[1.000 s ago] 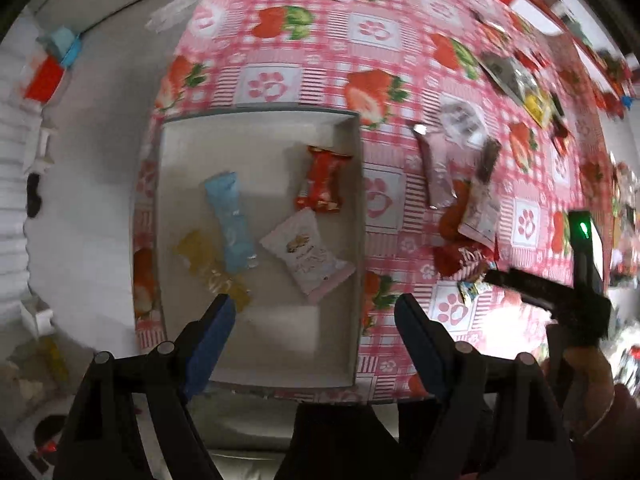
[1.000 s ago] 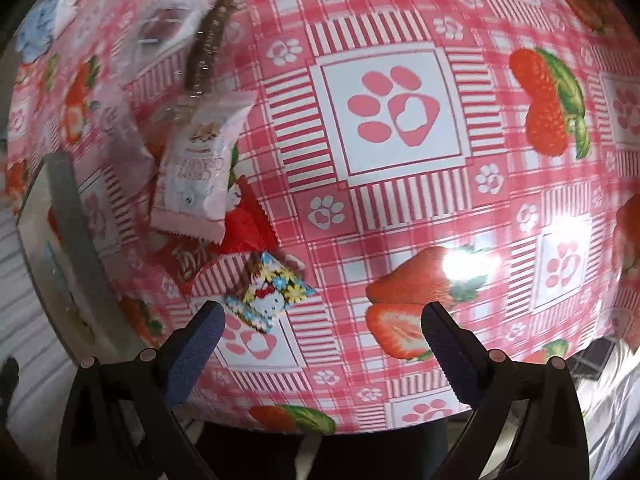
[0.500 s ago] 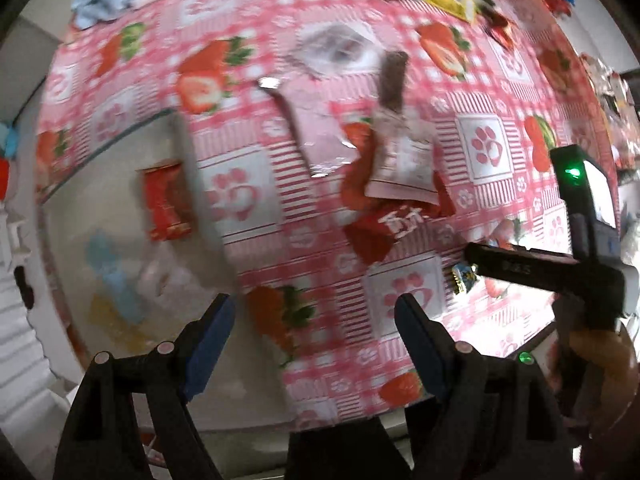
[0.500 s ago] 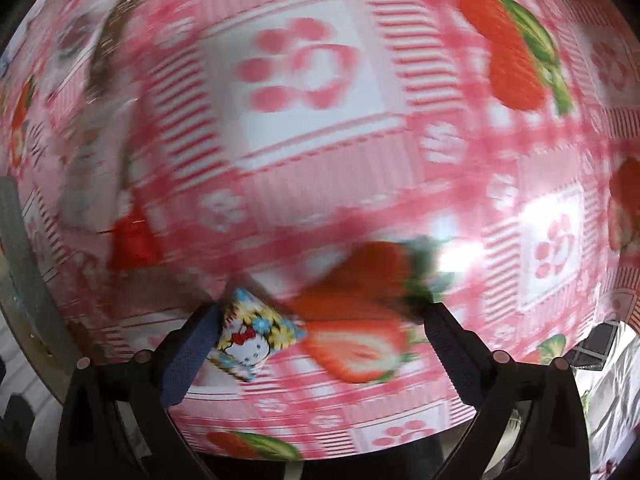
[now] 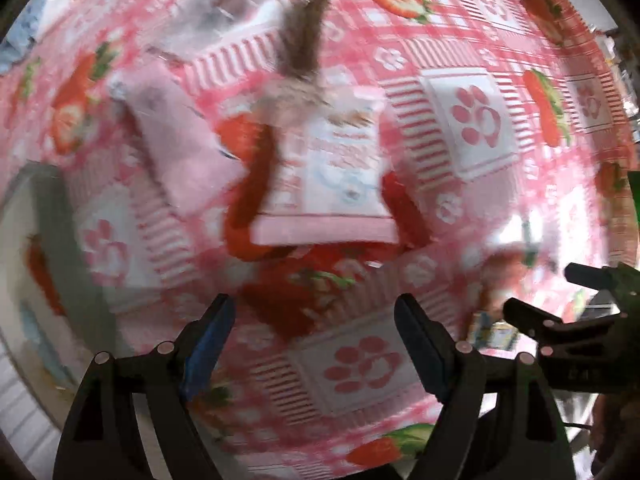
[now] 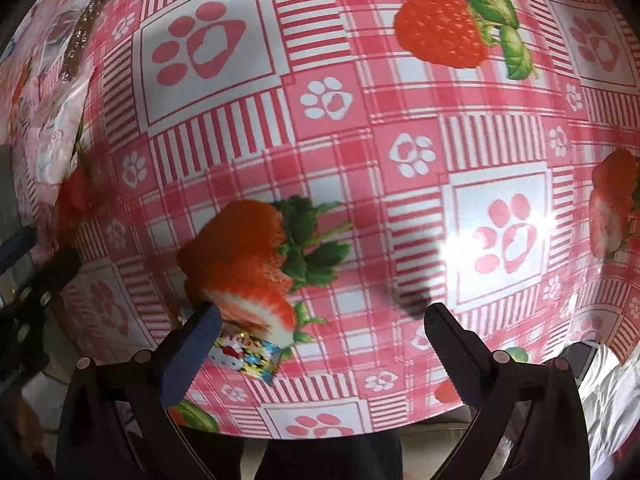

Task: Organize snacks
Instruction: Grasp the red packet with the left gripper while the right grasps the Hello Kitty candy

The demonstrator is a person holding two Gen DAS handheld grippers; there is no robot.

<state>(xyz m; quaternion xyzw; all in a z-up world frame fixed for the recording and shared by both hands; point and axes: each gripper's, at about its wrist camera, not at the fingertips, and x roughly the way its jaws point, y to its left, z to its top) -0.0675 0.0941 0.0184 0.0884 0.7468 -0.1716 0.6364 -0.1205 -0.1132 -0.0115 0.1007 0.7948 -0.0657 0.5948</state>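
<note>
**Pink checks, strawberries and paw prints**

The table [image 6: 400,160] wears a pink-and-white checked cloth printed with red strawberries on green leaves, white panels holding pink paw prints, and pink-and-white striped bands. A small candy [image 6: 244,354] has a bright wrapper in blue, yellow and red with a white cartoon cat. A pale pink-and-white snack packet [image 5: 336,184] lies on red wrappers [image 5: 288,300]; beside it are a plain pink pouch [image 5: 176,152] and a brown bar [image 5: 304,32]. Both grippers are black with blue pads [image 5: 208,340].
</note>
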